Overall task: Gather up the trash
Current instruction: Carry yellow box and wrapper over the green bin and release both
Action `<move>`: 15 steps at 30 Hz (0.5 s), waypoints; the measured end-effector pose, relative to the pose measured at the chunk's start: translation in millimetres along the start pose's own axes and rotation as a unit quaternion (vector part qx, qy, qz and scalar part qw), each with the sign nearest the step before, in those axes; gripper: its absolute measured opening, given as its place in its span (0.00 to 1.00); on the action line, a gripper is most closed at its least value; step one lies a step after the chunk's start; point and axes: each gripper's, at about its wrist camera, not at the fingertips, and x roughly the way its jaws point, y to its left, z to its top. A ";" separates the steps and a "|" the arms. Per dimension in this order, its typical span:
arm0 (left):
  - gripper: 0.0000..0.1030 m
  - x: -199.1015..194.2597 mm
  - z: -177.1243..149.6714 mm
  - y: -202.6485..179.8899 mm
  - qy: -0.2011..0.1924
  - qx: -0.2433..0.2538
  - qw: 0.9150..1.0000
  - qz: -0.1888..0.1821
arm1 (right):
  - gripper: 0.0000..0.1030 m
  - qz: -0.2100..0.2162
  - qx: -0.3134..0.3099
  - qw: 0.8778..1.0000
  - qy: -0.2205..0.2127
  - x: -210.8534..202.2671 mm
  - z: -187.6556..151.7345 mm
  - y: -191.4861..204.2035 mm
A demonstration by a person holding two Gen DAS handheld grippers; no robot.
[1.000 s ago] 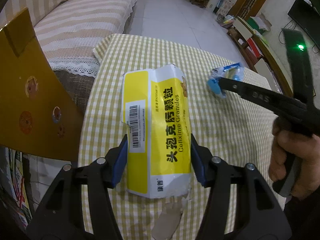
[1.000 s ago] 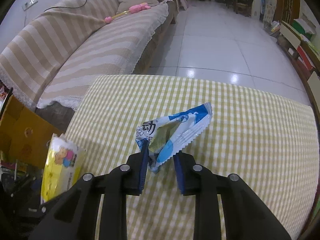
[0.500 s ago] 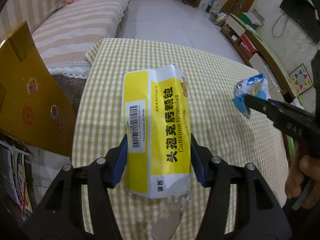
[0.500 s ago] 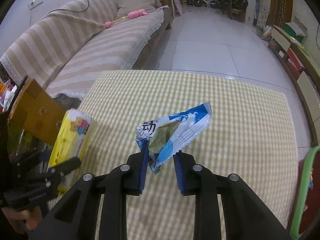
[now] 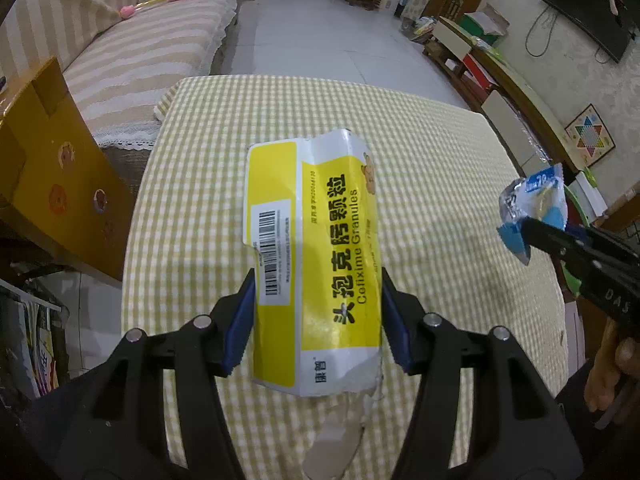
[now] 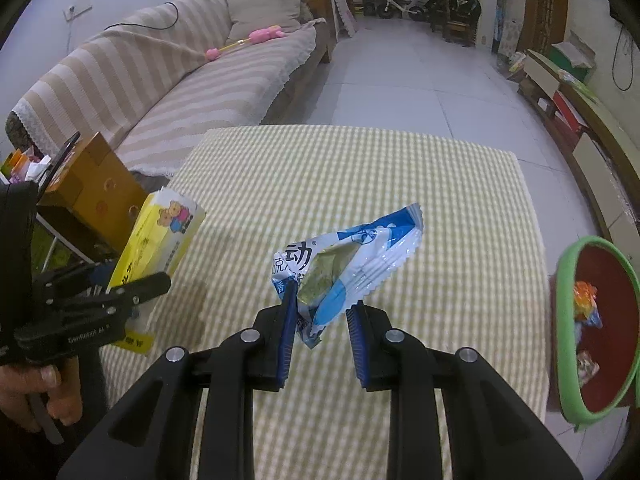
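Note:
My left gripper (image 5: 316, 312) is shut on a flattened yellow and white medicine box (image 5: 316, 256) and holds it above the checked tablecloth (image 5: 440, 200). The box also shows at the left of the right wrist view (image 6: 160, 240). My right gripper (image 6: 322, 334) is shut on a crumpled blue and white wrapper (image 6: 344, 268), held above the table. The wrapper (image 5: 534, 212) also shows at the right edge of the left wrist view. A green-rimmed bin (image 6: 568, 320) with a dark red inside holds some wrappers, at the table's right side.
A brown cardboard box (image 5: 48, 168) stands left of the table. A striped sofa (image 6: 180, 80) with a pink toy (image 6: 260, 36) lies beyond it. A low TV cabinet (image 5: 500, 80) runs along the right wall. White tiled floor lies behind the table.
Both grippers have risen higher above the table with their loads. The right gripper with the wrapper has shifted right, and the green-rimmed bin has come into view.

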 end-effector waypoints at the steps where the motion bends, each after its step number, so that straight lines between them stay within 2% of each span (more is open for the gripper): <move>1: 0.53 -1.8 -1.4 -3.9 0.000 0.002 1.000 0.000 | 0.23 -0.001 0.001 1.000 -0.001 -4.0 -3.8 -1.7; 15: 0.53 -17.0 -6.3 -47.3 -0.009 0.037 0.999 -0.006 | 0.23 -0.005 0.016 1.000 -0.021 -37.0 -22.5 -25.2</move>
